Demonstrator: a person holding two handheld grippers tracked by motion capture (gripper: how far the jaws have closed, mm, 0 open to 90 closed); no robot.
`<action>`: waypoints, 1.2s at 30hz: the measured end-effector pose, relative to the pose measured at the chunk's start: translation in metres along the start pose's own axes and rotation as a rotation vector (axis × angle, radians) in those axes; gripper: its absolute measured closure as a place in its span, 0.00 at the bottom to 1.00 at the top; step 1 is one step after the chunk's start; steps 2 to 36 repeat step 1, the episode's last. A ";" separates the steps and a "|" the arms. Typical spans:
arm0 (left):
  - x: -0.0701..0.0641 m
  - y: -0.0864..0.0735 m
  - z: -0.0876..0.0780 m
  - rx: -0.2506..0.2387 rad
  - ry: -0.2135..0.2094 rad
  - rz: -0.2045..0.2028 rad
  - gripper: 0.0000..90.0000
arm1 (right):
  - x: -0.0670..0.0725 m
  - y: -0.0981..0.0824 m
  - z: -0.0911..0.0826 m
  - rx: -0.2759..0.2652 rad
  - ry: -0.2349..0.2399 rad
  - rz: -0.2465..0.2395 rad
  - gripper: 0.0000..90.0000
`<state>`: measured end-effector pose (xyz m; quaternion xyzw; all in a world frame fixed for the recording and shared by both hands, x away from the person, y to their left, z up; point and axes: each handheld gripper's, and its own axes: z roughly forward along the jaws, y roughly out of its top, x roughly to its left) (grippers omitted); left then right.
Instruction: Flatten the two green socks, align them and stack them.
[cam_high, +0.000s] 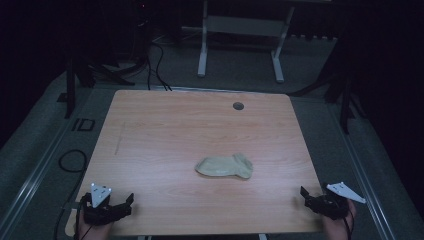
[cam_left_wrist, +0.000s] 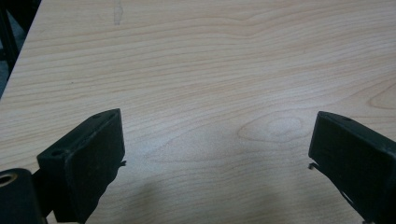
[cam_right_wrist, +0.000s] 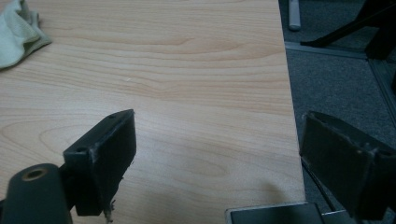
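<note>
Sock waiting, both my grippers empty

The sock (cam_high: 224, 166), seemingly crumpled, lies toward the table's (cam_high: 165, 130) near edge; my left gripper (cam_high: 107, 207) and right gripper (cam_high: 320, 200) gape wide at its near corners.

**Item count: one sock, two grippers, one counter**

Socks: 1, a pale beige sock (cam_high: 224, 166), lying crumpled on the counter (cam_high: 165, 130); its edge also shows in the right gripper view (cam_right_wrist: 18, 32).

Counters: 1, wood-grain top, with 1 round grommet hole (cam_high: 238, 106) near the far edge.

Grippers: 2, left gripper (cam_high: 122, 205) and right gripper (cam_high: 306, 194), one at each near corner. Each has 2 black fingers (cam_left_wrist: 88, 154), so 4 in all, both pairs spread apart with nothing between them. Grey three-cornered plates: 2, one per gripper.

Hands: 2, partly visible at the bottom edge.

Behind the counter: 1 white frame stand (cam_high: 240, 40) with 2 legs.

Loose cable loop on the floor, left: 1.
</note>
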<state>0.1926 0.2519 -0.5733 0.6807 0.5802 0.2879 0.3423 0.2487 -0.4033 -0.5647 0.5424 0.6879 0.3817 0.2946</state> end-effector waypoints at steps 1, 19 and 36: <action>0.000 0.000 0.000 0.000 0.002 0.000 0.04 | 0.000 0.000 0.000 0.001 0.000 0.001 0.12; 0.000 0.000 0.000 0.000 0.002 0.000 0.04 | 0.000 0.000 0.000 0.001 0.000 0.001 0.12; 0.000 0.000 0.000 0.000 0.002 0.000 0.04 | 0.000 0.000 0.000 0.001 0.000 0.001 0.12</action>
